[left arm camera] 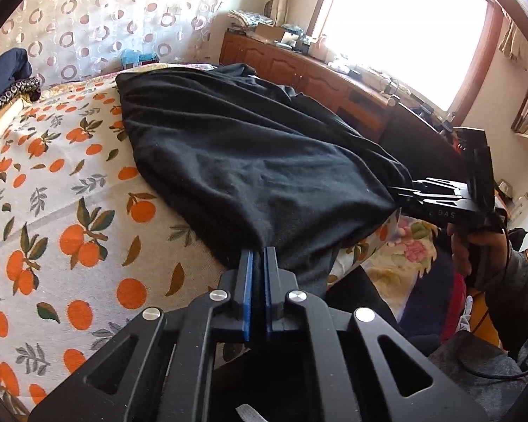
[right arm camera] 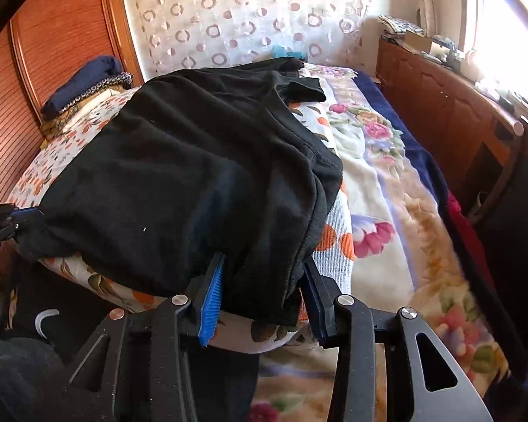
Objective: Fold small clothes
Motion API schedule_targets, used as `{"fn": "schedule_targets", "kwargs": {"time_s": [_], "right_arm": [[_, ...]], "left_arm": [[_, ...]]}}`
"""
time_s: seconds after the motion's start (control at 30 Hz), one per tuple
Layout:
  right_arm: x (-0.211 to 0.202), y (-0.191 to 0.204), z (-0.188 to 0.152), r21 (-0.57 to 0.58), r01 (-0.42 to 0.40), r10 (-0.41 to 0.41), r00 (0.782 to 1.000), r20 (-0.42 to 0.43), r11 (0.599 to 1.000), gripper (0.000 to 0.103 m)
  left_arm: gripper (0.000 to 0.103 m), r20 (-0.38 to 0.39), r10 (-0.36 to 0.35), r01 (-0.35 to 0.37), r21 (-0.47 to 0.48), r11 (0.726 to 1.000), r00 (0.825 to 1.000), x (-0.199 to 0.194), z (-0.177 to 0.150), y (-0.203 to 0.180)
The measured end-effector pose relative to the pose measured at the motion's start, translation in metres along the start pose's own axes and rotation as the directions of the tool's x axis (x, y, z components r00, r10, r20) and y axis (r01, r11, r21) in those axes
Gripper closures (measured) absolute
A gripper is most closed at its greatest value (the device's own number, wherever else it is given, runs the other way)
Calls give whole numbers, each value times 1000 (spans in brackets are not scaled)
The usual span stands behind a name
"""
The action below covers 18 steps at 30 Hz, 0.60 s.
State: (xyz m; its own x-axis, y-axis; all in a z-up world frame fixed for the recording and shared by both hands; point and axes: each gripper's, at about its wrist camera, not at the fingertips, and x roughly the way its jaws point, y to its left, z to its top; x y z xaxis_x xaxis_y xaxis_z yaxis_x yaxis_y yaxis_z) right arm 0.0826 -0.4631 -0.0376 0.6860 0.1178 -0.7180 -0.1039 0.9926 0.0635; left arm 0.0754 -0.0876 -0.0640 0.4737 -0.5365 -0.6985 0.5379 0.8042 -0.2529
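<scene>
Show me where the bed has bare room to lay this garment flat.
Free: the orange-print cover left of the black garment, up to the folded navy pile. Also the floral blanket between garment and wooden cabinets. Crowded: the near edge, where both grippers meet the hem.

White letters, maybe "DAS", stand on the right hand-held gripper [left arm camera: 410, 193], but they are too small to read surely.

Black garment [left arm camera: 236, 161]: soft matt knit cloth, faint lint specks. Bed cover [left arm camera: 52, 211]: woven cloth, orange-fruit print, slightly coarse. Floral blanket [right arm camera: 397, 211]: plush fleece. Left gripper [left arm camera: 258, 253]: matt black plastic, blue ribbed pads, shiny metal pins. Cabinet [left arm camera: 299, 70]: glossy varnished wood. Curtain [right arm camera: 228, 17]: sheer fabric.
</scene>
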Motion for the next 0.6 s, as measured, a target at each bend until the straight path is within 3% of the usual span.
{"fn": "schedule_targets", "kwargs": {"time_s": [0.3,0.6], "right_arm": [[3,-3,4,2,-1,1,1000,-7,1000,60],[1,-8,5,10,-32,32,999,-7,999,86]], "left_arm": [[97,-15,38,-38,-7,999,999,8,1,-5],[96,-42,11,-13,-49,999,999,17,-5,0]]}}
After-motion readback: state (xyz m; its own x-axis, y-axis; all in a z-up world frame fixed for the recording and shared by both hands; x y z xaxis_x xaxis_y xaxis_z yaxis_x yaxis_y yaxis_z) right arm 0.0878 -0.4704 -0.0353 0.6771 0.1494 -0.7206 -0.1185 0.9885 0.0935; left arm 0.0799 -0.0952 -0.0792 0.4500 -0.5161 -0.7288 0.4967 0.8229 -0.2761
